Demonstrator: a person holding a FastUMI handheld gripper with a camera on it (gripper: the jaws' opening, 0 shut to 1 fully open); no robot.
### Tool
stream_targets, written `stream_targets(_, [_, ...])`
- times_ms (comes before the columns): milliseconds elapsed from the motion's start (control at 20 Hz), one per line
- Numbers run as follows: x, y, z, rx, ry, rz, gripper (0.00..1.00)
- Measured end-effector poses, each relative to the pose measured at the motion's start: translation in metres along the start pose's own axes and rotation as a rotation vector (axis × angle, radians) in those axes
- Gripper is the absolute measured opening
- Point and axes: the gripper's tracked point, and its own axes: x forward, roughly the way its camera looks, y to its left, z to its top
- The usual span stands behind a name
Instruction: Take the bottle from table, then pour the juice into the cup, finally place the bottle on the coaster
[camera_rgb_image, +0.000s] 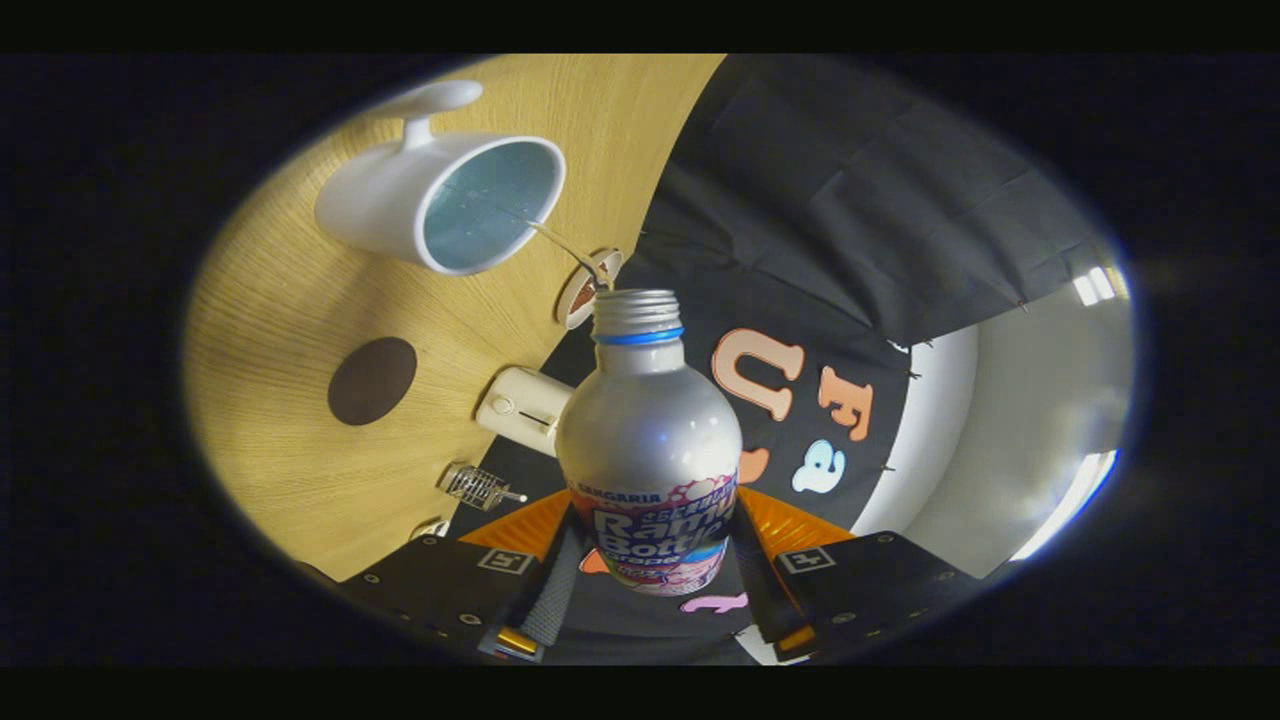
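Gripper (650, 560) clamps bottle (648, 440); cup (440, 200), coaster (372, 380) beyond.

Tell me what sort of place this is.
Probably a staged recording booth: a wooden table against a black cloth wall, with a white cup and dark coaster laid out. The gripper is shut on a tilted bottle.
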Motion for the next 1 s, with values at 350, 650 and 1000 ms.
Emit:
stream_targets(350, [0.001,-0.009,0.001,-0.049,-0.010,-0.016,0.73])
stream_targets(650, [0.003,-0.014,0.008,-0.079,-0.030,-0.029,0.73])
stream_targets(1000, [-0.004,0.011,0.018,-0.070,-0.038,0.006,0.73])
